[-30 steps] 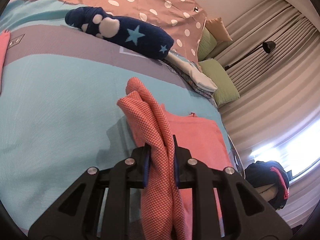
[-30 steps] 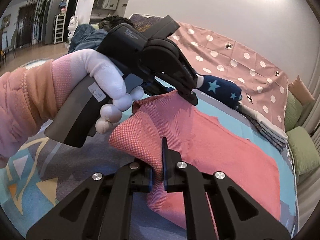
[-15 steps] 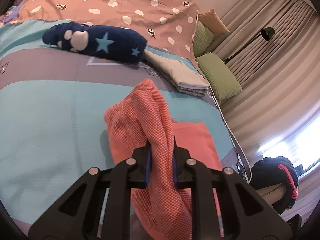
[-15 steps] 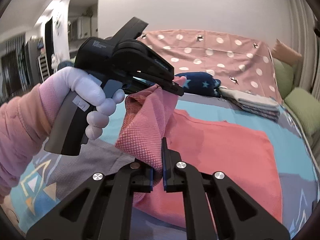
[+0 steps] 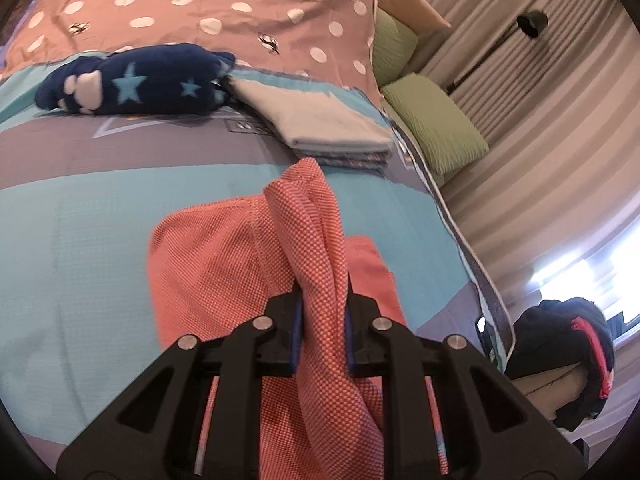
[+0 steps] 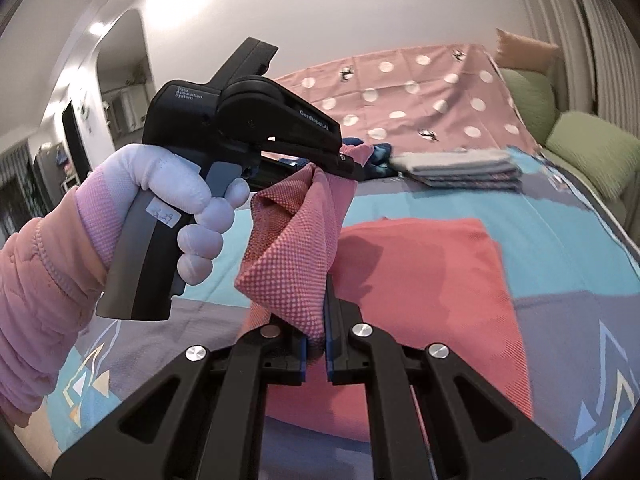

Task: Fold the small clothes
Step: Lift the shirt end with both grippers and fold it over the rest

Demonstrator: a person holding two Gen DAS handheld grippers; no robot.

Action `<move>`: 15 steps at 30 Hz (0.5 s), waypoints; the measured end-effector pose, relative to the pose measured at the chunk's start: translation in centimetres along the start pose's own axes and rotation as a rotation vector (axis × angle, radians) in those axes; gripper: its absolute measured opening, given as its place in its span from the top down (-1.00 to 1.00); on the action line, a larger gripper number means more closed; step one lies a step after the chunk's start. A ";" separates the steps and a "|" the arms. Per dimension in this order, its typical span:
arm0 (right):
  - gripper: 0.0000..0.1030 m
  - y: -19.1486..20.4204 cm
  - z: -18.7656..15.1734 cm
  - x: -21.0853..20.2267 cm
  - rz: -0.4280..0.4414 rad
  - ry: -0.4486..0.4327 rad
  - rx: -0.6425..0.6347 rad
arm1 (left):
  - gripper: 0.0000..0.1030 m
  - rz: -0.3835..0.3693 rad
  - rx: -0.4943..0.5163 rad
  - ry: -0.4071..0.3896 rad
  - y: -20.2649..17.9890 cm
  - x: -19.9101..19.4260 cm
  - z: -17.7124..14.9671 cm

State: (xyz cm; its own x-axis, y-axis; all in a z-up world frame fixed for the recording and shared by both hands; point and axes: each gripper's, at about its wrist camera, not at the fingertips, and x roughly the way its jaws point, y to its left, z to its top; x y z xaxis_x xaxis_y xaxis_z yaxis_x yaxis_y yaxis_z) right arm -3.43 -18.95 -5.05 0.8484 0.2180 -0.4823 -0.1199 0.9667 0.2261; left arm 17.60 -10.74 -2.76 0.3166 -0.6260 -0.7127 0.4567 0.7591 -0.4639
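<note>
Both grippers pinch the coral garment above the bed

The left gripper [image 5: 322, 316] and right gripper [image 6: 316, 322] each clamp a raised edge of the coral garment [image 6: 432, 280]; its remainder lies on the patterned bedspread [image 5: 80, 240], near folded clothes [image 5: 320, 128].

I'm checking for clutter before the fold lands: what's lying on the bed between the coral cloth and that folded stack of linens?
Nothing: in the left wrist view only bare bedspread separates the coral cloth from the folded stack.
</note>
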 end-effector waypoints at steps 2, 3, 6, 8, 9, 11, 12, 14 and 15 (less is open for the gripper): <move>0.88 -1.2 -0.3 -0.3 -0.006 0.006 0.029 | 0.70 0.020 0.022 0.019 -1.4 1.2 0.0; 0.88 -1.9 -0.5 -0.5 -0.009 0.009 0.048 | 0.69 0.031 0.033 0.029 -2.1 1.8 0.0; 0.88 -3.7 -1.2 -1.1 -0.018 0.017 0.101 | 0.70 0.040 0.048 0.059 -3.6 3.5 -0.2; 0.88 -4.8 -1.7 -1.5 -0.029 0.022 0.133 | 0.70 0.046 0.056 0.077 -4.5 4.6 -0.2; 0.88 -5.3 -1.9 -1.6 -0.032 0.025 0.152 | 0.70 0.050 0.060 0.085 -5.0 5.2 -0.2; 0.88 -6.4 -2.3 -1.9 -0.029 0.032 0.185 | 0.70 0.069 0.078 0.103 -6.1 6.3 -0.4; 0.88 -7.0 -2.6 -2.1 -0.028 0.037 0.206 | 0.70 0.084 0.089 0.109 -6.6 6.8 -0.5; 0.88 -8.0 -3.0 -2.2 -0.030 0.045 0.234 | 0.70 0.119 0.120 0.125 -7.5 8.0 -0.8; 0.88 -8.4 -3.3 -2.4 -0.032 0.049 0.248 | 0.70 0.132 0.128 0.132 -7.8 8.5 -0.9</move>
State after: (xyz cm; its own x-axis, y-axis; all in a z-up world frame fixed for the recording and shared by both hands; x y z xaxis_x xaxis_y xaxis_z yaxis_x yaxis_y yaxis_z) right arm -6.10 -27.15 -8.58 0.8230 0.1995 -0.5318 0.0422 0.9122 0.4076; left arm 15.96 -21.86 -5.68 0.2732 -0.4877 -0.8292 0.5230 0.7987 -0.2975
